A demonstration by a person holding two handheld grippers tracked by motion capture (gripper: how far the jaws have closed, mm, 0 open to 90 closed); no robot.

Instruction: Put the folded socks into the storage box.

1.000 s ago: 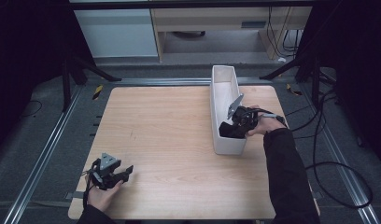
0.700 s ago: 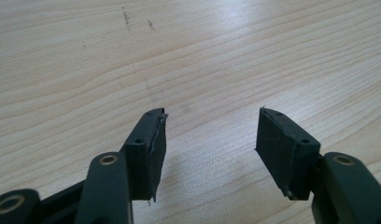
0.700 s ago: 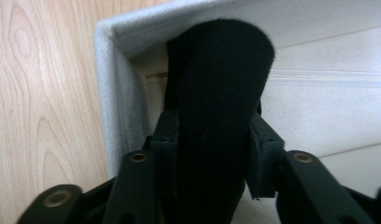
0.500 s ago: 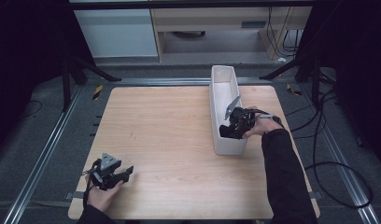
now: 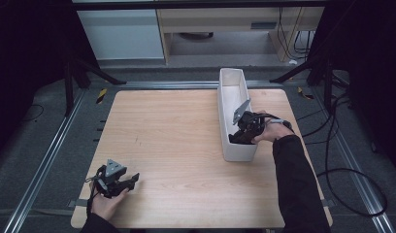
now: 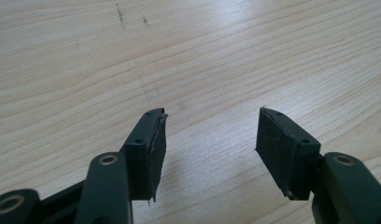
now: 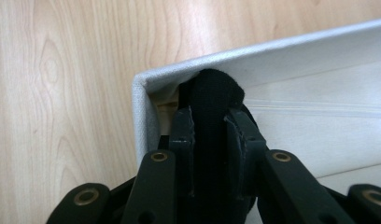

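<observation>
The right gripper point(image 7: 211, 126) is clamped on a black rounded object point(image 7: 215, 95), its jaws having just been closing, inside the near end of the white bin point(image 5: 226, 104) by the desk's point(image 5: 176, 141) right edge. Judged stage: object gripped, whether being placed or removed cannot be told. The left gripper point(image 6: 209, 140) rests wide and empty near the desk's near-left corner.

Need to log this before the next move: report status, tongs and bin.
Left tongs open over bare table. Right tongs just closing, clamped on black item at near corner inside white bin. Nothing in the way.
</observation>
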